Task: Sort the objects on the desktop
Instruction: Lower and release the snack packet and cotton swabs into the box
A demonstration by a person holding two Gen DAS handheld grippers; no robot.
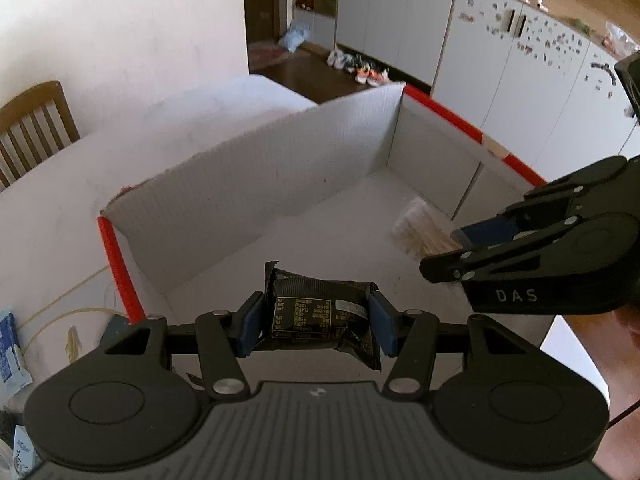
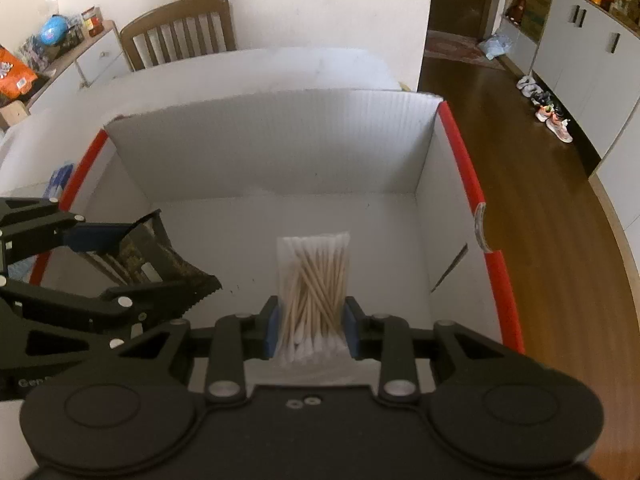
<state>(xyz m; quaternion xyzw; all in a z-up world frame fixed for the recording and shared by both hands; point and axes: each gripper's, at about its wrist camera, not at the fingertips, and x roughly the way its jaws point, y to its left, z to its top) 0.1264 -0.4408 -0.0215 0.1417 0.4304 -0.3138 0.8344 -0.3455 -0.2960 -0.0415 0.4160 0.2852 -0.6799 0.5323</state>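
My left gripper (image 1: 316, 322) is shut on a black snack packet (image 1: 320, 314) and holds it over the near edge of a white cardboard box (image 1: 256, 168) with red-taped rims. The right gripper (image 2: 311, 326) is shut on a clear bag of cotton swabs (image 2: 314, 288), held above the box floor. From the right wrist view the left gripper (image 2: 132, 256) shows at the left with the black packet (image 2: 160, 260) in it. From the left wrist view the right gripper (image 1: 468, 250) shows at the right with the swab bag (image 1: 420, 226) hanging from it.
The box (image 2: 280, 140) stands on a white table (image 1: 60, 184). A wooden chair (image 2: 180, 30) is behind the table. A blue-and-white packet (image 1: 10, 344) and a cord lie left of the box. Wooden floor, shoes (image 2: 552, 114) and white cabinets lie to the right.
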